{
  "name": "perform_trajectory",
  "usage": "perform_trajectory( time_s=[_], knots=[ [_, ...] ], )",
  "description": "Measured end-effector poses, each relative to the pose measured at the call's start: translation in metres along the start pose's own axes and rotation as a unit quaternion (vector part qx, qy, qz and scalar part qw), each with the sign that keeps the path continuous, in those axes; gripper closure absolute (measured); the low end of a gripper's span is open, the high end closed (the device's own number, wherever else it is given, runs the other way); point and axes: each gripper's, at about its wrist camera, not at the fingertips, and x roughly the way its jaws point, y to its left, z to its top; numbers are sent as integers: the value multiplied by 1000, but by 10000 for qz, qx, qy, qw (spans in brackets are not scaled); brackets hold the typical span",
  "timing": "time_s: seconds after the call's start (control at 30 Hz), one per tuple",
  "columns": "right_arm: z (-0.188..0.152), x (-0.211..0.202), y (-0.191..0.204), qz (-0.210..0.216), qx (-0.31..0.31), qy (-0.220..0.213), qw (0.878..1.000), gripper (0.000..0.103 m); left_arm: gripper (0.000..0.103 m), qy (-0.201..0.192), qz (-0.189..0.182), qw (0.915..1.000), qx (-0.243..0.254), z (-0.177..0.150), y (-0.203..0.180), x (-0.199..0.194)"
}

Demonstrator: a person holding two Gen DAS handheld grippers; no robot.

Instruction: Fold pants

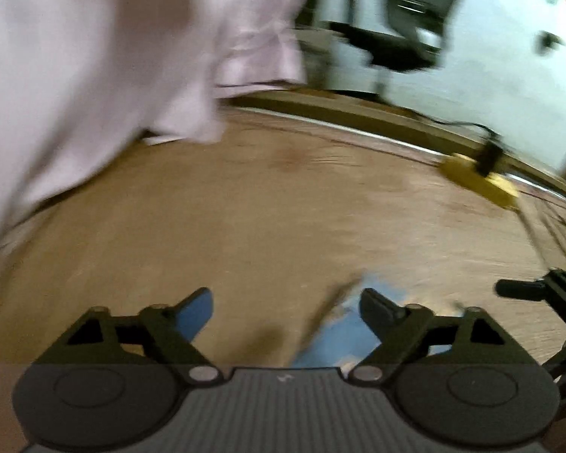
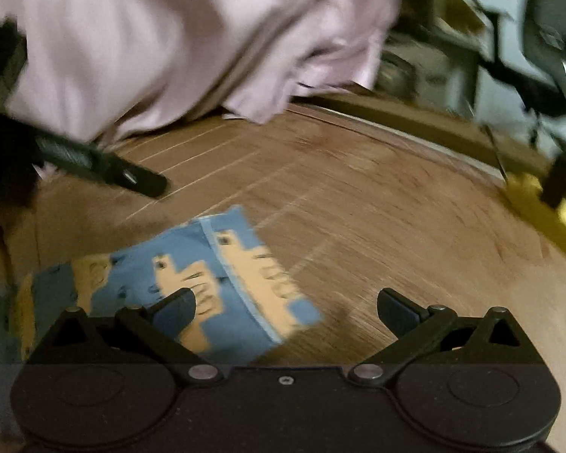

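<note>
Both of my tongs are spread wide and grip nothing. My left tongs (image 1: 286,307) hover low over the wooden tabletop (image 1: 268,204), with only bare wood and a corner of blue cloth between the fingers. My right tongs (image 2: 286,307) hang above the same tabletop, and their left finger (image 2: 177,307) overlaps the small folded pants (image 2: 207,283), blue with a pale orange animal print, which lie flat on the wood at the near left of the right wrist view. In the left wrist view just a blurred blue patch of those pants shows, beside and under the right finger (image 1: 375,307). A large pale pink garment (image 2: 151,37) fills the upper left of both views; its lower edge meets the tabletop farther back, well apart from the blue pants. At the far right edge of the tabletop sits a yellow object (image 1: 479,181) with a black piece on it, too blurred to identify. Beyond the tabletop's edge stands a dark office chair (image 1: 407,26) against a light wall. Both views are smeared by motion blur.
</note>
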Motion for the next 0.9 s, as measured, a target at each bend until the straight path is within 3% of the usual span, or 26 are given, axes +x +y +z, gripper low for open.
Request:
perform_trajectory(
  time_s=[0.03,0.1,0.2,0.3,0.37,0.7,0.77,0.9],
  knots=[
    [1,-2,-9,56,219,11,9997,1,22,33,-162,9997,152,4,-10,10],
    [1,-3,-17,118,421,19,9990,2,35,99,-403,9983,419,9,-25,26],
    [1,-3,-23,257,529,17,9983,13,45,145,-493,9969,601,4,-37,38],
    [1,6,-24,299,559,161,9979,33,51,206,-360,9972,621,-8,-39,41],
    [2,16,-23,339,509,297,9977,46,51,282,-367,9975,537,-11,-34,46],
    [-2,22,-14,519,99,348,9980,42,51,201,-453,9973,542,-15,-22,40],
    [-3,22,-10,502,-16,310,9983,55,50,174,-421,9971,614,-16,-23,40],
    [-2,22,-12,667,75,315,9972,62,50,171,-378,9974,590,-16,-24,40]
  ],
)
